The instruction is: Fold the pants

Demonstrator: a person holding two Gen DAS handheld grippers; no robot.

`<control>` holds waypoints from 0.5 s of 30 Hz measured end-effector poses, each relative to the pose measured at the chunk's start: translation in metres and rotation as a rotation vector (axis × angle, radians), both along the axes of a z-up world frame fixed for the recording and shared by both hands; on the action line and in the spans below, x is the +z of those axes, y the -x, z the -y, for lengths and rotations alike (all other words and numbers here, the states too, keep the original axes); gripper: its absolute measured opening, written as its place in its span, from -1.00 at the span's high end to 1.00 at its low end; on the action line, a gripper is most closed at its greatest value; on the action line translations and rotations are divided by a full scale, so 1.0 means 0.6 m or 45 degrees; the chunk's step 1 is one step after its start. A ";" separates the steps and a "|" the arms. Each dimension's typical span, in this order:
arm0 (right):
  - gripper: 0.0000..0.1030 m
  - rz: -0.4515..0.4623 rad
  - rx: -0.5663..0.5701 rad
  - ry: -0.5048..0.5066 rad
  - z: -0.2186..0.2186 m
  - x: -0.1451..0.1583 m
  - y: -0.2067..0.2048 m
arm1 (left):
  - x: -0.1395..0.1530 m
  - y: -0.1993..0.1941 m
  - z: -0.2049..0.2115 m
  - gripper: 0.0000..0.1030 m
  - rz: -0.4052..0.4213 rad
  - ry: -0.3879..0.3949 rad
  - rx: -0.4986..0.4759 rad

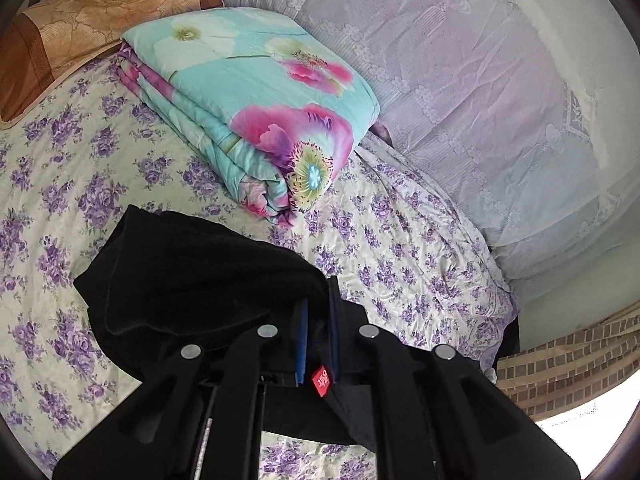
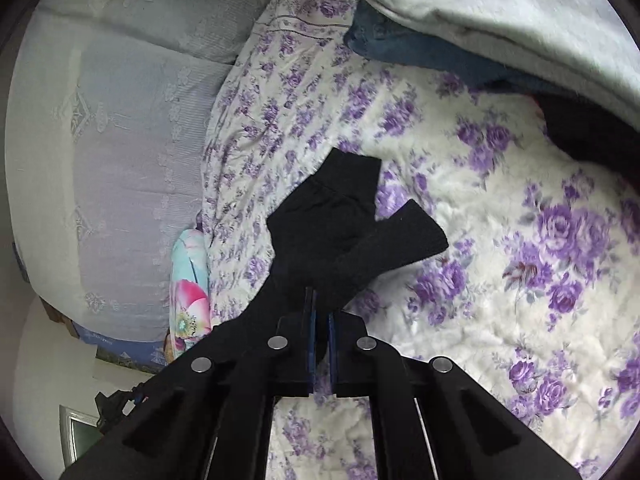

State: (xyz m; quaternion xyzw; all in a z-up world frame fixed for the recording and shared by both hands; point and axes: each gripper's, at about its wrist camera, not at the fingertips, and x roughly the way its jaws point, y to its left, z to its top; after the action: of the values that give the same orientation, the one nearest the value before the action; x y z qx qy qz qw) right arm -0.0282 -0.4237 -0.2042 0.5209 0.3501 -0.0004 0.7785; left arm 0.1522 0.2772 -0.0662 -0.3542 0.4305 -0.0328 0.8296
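Observation:
The black pants [image 1: 192,276] hang from both grippers above a bed with a purple-flowered sheet [image 1: 60,200]. In the left wrist view my left gripper [image 1: 318,320] is shut on the waist end, where a small red tag [image 1: 319,380] shows between the blue pads. In the right wrist view my right gripper [image 2: 321,312] is shut on the leg end of the pants [image 2: 344,216]; the two cuffs stick out past the fingers, lifted off the sheet [image 2: 500,260].
A folded turquoise quilt with pink flowers [image 1: 256,104] lies on the bed beyond the pants. An orange-brown pillow [image 1: 80,28] is at the far left. Lilac lace curtain [image 1: 460,80] lines the far side. Blue and dark clothes under a pale blanket [image 2: 500,12] lie ahead of the right gripper.

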 end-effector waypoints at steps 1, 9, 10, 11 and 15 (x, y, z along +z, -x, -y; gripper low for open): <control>0.91 -0.003 -0.003 -0.014 0.010 0.015 -0.009 | 0.006 -0.005 -0.004 0.85 -0.002 0.004 -0.002; 0.22 0.094 0.035 0.086 0.091 0.187 -0.355 | 0.082 -0.237 0.038 0.65 -0.035 -0.227 -0.153; -0.26 0.045 0.015 0.131 0.097 0.197 -0.405 | 0.081 -0.271 0.052 0.45 -0.072 -0.289 -0.205; -0.37 -0.052 -0.006 0.167 0.098 0.203 -0.444 | 0.076 -0.294 0.065 0.37 -0.134 -0.335 -0.235; -0.43 -0.061 0.128 0.203 0.048 0.190 -0.450 | 0.061 -0.274 0.115 -0.04 -0.159 -0.440 -0.381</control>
State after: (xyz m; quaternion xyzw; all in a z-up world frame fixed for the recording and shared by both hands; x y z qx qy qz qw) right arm 0.2417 -0.4525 -0.0901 0.4390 0.3933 -0.0017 0.8078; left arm 0.3167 0.2084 -0.0297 -0.1404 0.5279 -0.0593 0.8355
